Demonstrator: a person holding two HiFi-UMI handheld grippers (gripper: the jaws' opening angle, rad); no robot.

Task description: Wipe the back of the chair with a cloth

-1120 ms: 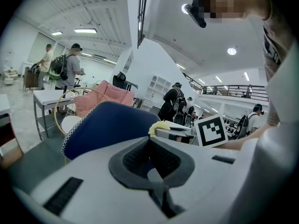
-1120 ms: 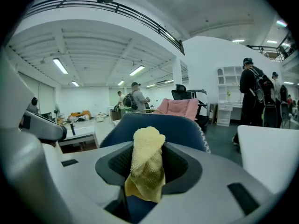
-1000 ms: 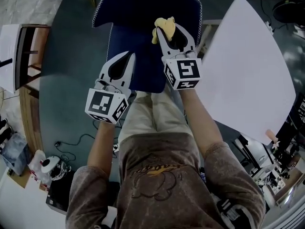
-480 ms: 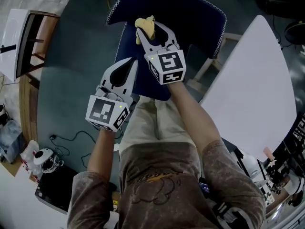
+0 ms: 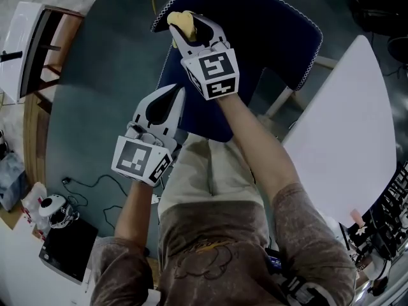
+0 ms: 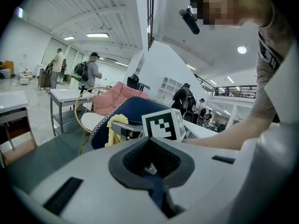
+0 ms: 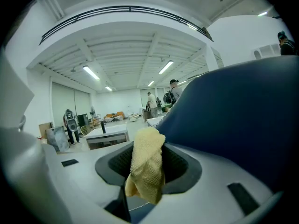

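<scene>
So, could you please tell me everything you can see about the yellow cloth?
The small yellow cloth looks like soft terry fabric, bunched into an upright wad. The jaws of the right gripper are shut on it, its top poking past them. It sits near one corner of the dark blue chair back; contact there is unclear.

Yellow cloth [image 5: 180, 23] bunched, nr top corner, navy chair back [image 5: 268, 37].

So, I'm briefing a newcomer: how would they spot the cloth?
Find the big navy chair back at the top of the head view. At its left edge, the right gripper pinches a small crumpled yellow cloth, the only yellow thing against the dark blue.
</scene>
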